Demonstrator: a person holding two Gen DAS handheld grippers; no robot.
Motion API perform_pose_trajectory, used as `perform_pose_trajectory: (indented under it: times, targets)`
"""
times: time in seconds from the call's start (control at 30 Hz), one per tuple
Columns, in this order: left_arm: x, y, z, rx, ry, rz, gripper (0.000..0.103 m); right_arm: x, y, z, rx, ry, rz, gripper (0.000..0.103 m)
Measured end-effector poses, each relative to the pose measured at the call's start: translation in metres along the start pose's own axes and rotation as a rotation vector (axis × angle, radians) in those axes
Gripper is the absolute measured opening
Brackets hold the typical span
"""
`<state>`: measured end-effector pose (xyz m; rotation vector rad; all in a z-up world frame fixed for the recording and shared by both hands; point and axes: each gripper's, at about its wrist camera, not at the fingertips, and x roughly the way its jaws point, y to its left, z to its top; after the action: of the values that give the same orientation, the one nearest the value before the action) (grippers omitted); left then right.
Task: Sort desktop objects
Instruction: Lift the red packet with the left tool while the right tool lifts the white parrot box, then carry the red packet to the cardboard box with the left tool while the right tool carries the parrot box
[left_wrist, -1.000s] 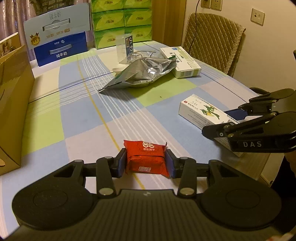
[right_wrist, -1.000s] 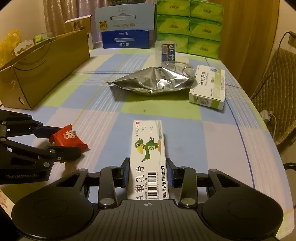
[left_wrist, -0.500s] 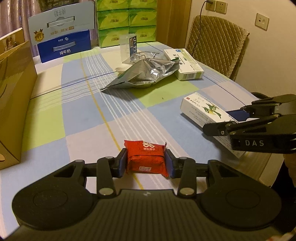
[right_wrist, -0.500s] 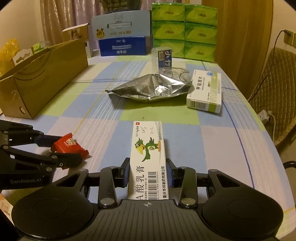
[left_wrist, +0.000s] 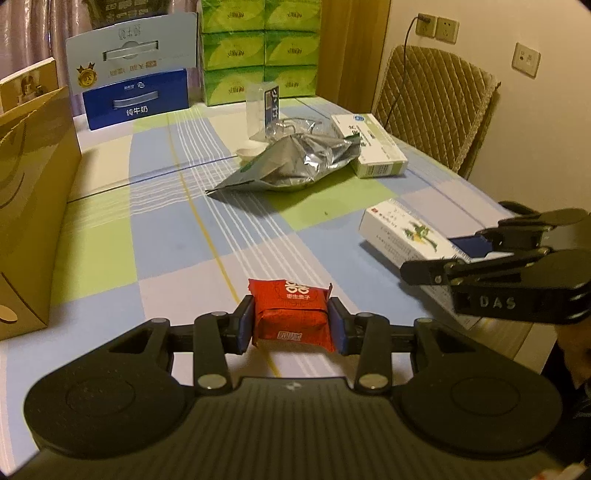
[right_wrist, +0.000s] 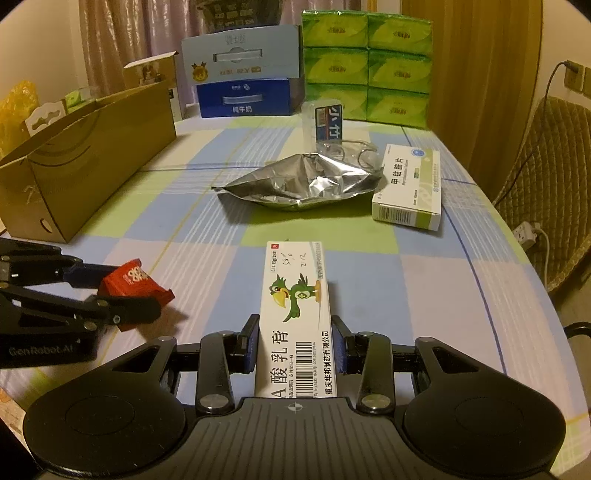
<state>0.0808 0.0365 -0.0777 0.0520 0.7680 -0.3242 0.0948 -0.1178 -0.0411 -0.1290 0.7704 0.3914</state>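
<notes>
Left claw (left_wrist: 291, 325): held low and level over the near edge of the checked-cloth worktop (left_wrist: 155, 229), jaws closed on the two sides of one small red foil snack packet (left_wrist: 291, 314); whether the packet rests on the cloth or hangs just clear cannot be told. Right claw (right_wrist: 295, 349): likewise low and level, to the right of the left claw, jaws closed on the long sides of one white rectangular ointment carton printed with a green parrot (right_wrist: 295, 295); the carton's far end points toward the middle of the worktop, its near end is cut off by the claw body.

Obscured: the hands carrying the claws are out of view; in the right wrist view the red packet (right_wrist: 135, 282) is partly hidden behind the left claw's fingers (right_wrist: 125, 308); clear plastic items behind the pouch are too indistinct to identify.

Count on the worktop: one crumpled silver foil pouch (right_wrist: 303, 181) at centre; one white-and-green medicine box (right_wrist: 410, 186) just right of it, near but seemingly apart; one open brown cardboard box (right_wrist: 74, 173) at the left edge; two stacked blue-and-white milk cartons (right_wrist: 243, 85) and six visible green tissue packs (right_wrist: 365, 62) at the far end.
</notes>
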Motion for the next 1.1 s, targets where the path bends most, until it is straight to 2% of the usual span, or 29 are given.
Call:
perform_pose_trajectory:
  times: [0.3, 0.5, 0.67, 0.9, 1.1]
  targets:
    - [-0.011, -0.001, 0.016, 0.002, -0.035, 0.01, 0.036, -0.01, 0.005, 0.011, -0.003, -0.038, 0.016, 0.036]
    - [-0.037, 0.007, 0.039, -0.012, -0.077, 0.049, 0.036, -0.028, 0.015, 0.038, 0.009, -0.092, 0.039, 0.036]
    - [-0.072, 0.026, 0.065, -0.014, -0.129, 0.089, 0.036, -0.04, 0.039, 0.069, -0.01, -0.14, 0.1, 0.036]
    - [-0.133, 0.084, 0.091, -0.013, -0.18, 0.204, 0.036, -0.039, 0.103, 0.13, -0.099, -0.192, 0.224, 0.036]
    - [-0.168, 0.16, 0.096, -0.014, -0.131, 0.323, 0.036, -0.02, 0.171, 0.182, -0.207, -0.197, 0.307, 0.036]
